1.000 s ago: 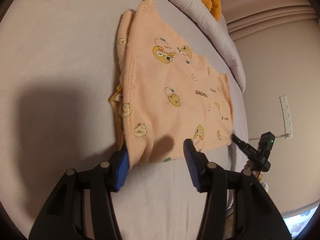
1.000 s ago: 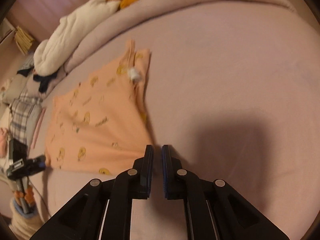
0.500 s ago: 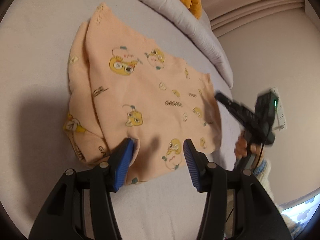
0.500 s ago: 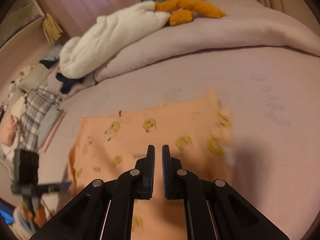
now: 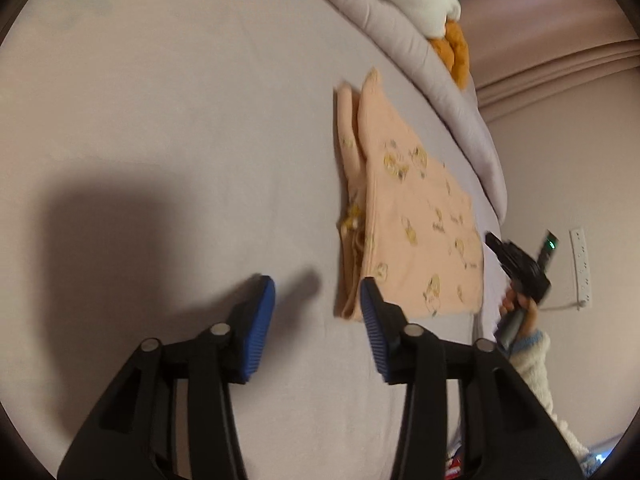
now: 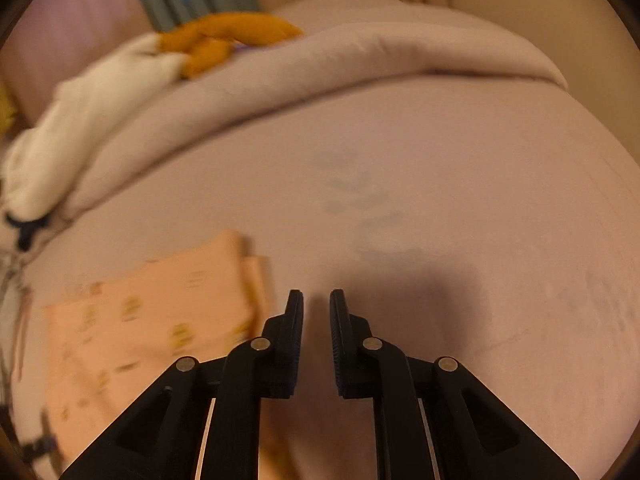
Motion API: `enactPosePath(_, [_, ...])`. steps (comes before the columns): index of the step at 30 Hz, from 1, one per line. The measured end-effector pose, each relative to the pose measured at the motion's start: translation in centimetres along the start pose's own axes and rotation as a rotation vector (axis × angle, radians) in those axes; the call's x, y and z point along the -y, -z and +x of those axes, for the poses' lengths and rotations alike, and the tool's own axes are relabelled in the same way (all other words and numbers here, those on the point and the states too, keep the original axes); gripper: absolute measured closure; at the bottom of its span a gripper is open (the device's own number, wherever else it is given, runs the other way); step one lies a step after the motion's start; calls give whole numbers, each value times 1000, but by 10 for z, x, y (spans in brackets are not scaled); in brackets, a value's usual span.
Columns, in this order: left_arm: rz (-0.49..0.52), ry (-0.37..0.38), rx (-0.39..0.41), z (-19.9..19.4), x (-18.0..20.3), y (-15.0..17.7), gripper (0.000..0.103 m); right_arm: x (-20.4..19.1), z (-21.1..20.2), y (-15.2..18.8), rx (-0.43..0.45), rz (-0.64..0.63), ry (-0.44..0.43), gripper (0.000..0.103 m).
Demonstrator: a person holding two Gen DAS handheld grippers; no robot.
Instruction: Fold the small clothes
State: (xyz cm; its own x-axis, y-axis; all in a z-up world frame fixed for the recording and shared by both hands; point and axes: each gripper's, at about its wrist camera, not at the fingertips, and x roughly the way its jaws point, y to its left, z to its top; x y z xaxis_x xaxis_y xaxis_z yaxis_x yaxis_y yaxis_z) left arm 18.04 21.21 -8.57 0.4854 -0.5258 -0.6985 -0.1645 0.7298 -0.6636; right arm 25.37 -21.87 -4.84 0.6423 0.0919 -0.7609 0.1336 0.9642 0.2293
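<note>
A small peach garment with yellow cartoon prints (image 5: 416, 224) lies folded flat on the lilac bed sheet (image 5: 180, 120). My left gripper (image 5: 316, 292) is open and empty, just left of the garment's near corner, its right finger at the fabric edge. In the right wrist view the garment (image 6: 152, 320) lies to the left. My right gripper (image 6: 316, 304) hovers beside its right edge, jaws a narrow gap apart with nothing between them. The right gripper also shows in the left wrist view (image 5: 516, 260), past the garment's far side.
A rolled lilac duvet (image 6: 320, 68) runs along the back of the bed, with a white blanket (image 6: 80, 128) and an orange plush (image 6: 224, 40) on it. A wall socket strip (image 5: 580, 268) is at the right. More clothes lie at the left edge (image 6: 16, 232).
My left gripper has moved left and back, off the garment. My right gripper has swung right off the fabric and its jaws have parted slightly.
</note>
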Motion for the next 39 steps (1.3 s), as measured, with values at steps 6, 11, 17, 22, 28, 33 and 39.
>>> enactPosePath(6, [84,138,20,8,55,-3,52,-72,-26,37,-40,-238,-274,92])
enactPosePath(11, [169,149,-63,60,90,3,51,-118,-4,68,-138,-365,-363,92])
enactPosePath(17, [153,113,-122,83,64,19,57,-114,6,101,-222,-434,-332,92])
enactPosePath(22, [94,146,-122,63,35,32,62,-73,0,92,-258,-288,-382,92])
enactPosePath(28, [56,142,-98,42,27,43,56,-13,-16,85,-226,-74,-334,92])
enactPosePath(33, [60,175,-14,12,36,44,43,22,-38,84,-172,64,-264,80])
enactPosePath(39, [55,198,47,6,52,35,25,28,-45,106,-174,223,-366,49])
